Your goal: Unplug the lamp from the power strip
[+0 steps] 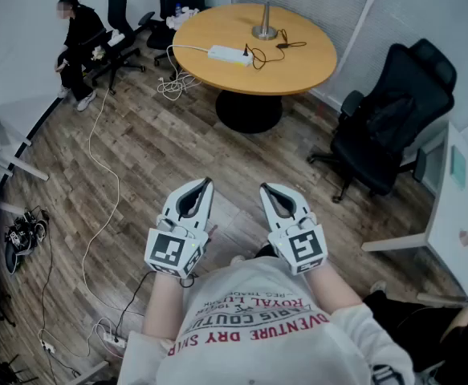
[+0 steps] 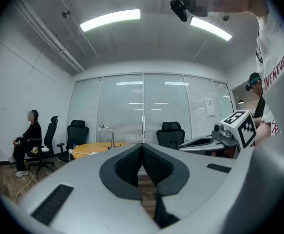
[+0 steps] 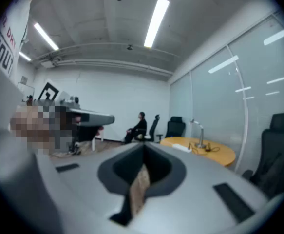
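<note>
Both pressed together and empty at lower centre, the left hand-held gripper [image 1: 204, 183] and right hand-held gripper [image 1: 267, 188] should first be walked over to the white power strip [image 1: 230, 54] beside the silver desk lamp [image 1: 264, 24], upper centre.

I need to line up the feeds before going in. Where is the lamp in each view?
Head view: lamp at top centre, far across the room.
Left gripper view: lamp small, left of centre, in front of the glass wall.
Right gripper view: lamp right of centre, at mid-height.
Shared landmark: the round wooden table it stands on.
</note>
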{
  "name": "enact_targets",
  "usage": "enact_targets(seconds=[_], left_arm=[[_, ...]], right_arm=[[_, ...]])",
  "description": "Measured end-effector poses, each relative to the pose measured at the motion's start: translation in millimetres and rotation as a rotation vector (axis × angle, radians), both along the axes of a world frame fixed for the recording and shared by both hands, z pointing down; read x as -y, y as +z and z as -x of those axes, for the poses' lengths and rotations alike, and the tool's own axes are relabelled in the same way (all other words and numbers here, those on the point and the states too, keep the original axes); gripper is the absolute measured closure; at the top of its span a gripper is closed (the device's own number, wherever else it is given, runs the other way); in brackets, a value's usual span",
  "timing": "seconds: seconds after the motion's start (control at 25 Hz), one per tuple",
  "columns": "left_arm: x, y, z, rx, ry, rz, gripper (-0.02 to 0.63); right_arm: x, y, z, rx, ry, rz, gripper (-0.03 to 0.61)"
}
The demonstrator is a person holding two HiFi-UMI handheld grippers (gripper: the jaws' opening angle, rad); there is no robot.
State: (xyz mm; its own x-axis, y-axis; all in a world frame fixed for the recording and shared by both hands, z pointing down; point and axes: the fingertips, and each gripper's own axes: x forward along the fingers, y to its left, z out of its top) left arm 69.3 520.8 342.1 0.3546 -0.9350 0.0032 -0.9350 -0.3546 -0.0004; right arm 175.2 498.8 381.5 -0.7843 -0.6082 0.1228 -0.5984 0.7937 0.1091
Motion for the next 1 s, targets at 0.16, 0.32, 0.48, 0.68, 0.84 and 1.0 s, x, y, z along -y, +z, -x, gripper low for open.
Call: enact_targets(seconds=[0.16, 0.32, 0.48, 0.68, 0.84, 1.0], left_arm=[[0, 0, 4, -0.014, 0.000, -0.004, 0.586], [-1, 1, 3, -0.024, 0.000, 0.001, 0.586], [-3, 2, 7, -0.036, -0.006, -0.003, 0.586], [-3, 8, 16, -0.060, -0.019, 0.007, 0.586], [4, 10, 22, -0.076, -0.026, 0.021, 0.586], [15, 16, 30, -0.078, -0.034, 0.036, 0.586]], right_arm=[[-1, 2, 4, -0.006, -0.005, 0.006, 0.549], [-1, 4, 5, -0.008, -0.006, 0.016, 0.549], [0, 6, 9, 0.000, -0.006, 0.028, 0.549], [3, 14, 14, 0.009, -0.007, 0.061, 0.549], [12, 19, 19, -0.004, -0.011, 0.085, 0.549], [26, 26, 27, -0.009, -0.011, 0.118, 0.548]])
